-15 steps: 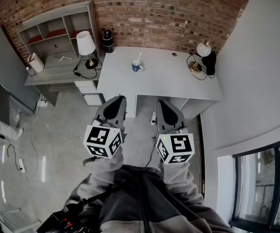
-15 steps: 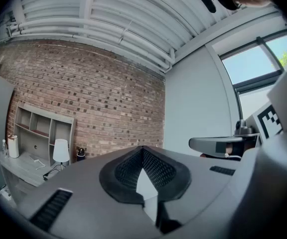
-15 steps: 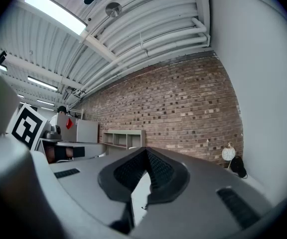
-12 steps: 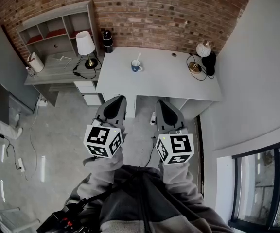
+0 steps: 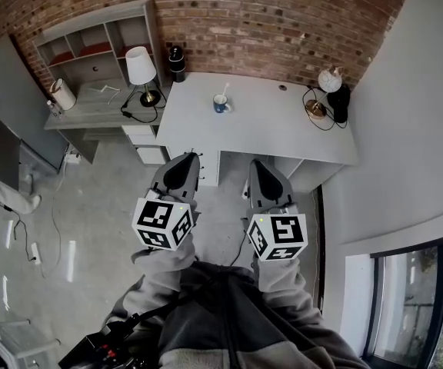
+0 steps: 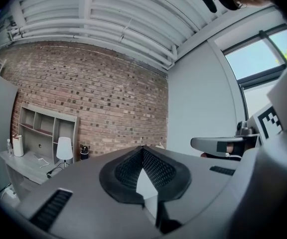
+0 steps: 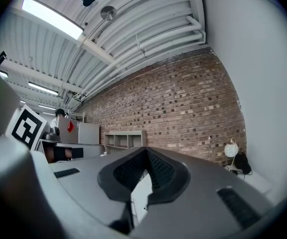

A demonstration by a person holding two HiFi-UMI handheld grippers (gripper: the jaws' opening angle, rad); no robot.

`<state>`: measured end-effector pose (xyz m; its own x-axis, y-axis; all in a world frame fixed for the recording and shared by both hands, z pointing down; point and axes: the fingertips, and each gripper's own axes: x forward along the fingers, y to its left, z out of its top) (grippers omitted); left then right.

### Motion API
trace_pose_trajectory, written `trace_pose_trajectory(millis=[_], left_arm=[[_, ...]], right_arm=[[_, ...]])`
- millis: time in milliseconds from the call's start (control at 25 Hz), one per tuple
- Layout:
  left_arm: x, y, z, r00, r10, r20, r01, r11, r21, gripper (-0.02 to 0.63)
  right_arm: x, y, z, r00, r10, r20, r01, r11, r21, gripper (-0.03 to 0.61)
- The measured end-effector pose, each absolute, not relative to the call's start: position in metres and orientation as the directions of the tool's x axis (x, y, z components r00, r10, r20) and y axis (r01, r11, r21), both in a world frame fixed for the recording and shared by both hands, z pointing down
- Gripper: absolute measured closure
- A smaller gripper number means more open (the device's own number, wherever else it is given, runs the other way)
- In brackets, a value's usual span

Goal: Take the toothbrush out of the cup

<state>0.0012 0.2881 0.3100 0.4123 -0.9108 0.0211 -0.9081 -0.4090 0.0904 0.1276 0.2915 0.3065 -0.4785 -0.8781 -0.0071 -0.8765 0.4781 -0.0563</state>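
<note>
A blue cup [image 5: 220, 107] stands on the white desk [image 5: 268, 129], near its back middle. A white toothbrush [image 5: 224, 94] sticks out of the cup, leaning right. My left gripper [image 5: 186, 158] and right gripper [image 5: 256, 164] are held side by side over the floor, short of the desk's front edge and far from the cup. Both are shut with nothing between the jaws. In the left gripper view the left gripper [image 6: 142, 147] points at the brick wall. The right gripper view shows the right gripper [image 7: 144, 150] the same way. Neither gripper view shows the cup.
A lamp [image 5: 141, 68] with its cable stands on a grey side table [image 5: 91, 114] left of the desk, below a shelf unit [image 5: 91, 41]. A black cylinder [image 5: 177, 60] sits at the desk's back left corner, and a round clock [image 5: 331, 81] with dark items at its back right. White drawers [image 5: 151, 146] stand under the desk's left end.
The head view has shifted a little: the desk and cup sit slightly lower and further right in the picture. Both grippers hold the same pose, still shut.
</note>
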Motion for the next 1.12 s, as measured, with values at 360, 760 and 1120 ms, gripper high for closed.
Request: trace_pose_trajectory(millis=[360,760,1120], left_arm=[[-0.013,0.253,0.339,0.382,-0.923,0.043,-0.921,-0.376,0.097,0.624],[-0.019,0.138,0.34,0.427,-0.904,0.014,-0.899,-0.422,0.118,0.624],[-0.039,0.018,0.335,0.463,-0.886,0.029,-0.88,-0.456,0.129,0.624]], right_arm=[[0.116,0.26,0.339,-0.504,-0.863,0.012,-0.862,0.503,-0.063,0.58],[0.117,0.156,0.338,-0.449,-0.894,0.005,-0.893,0.448,-0.027,0.58],[0.093,0.044,0.328,-0.423,-0.906,0.005,-0.906,0.423,-0.031,0.58]])
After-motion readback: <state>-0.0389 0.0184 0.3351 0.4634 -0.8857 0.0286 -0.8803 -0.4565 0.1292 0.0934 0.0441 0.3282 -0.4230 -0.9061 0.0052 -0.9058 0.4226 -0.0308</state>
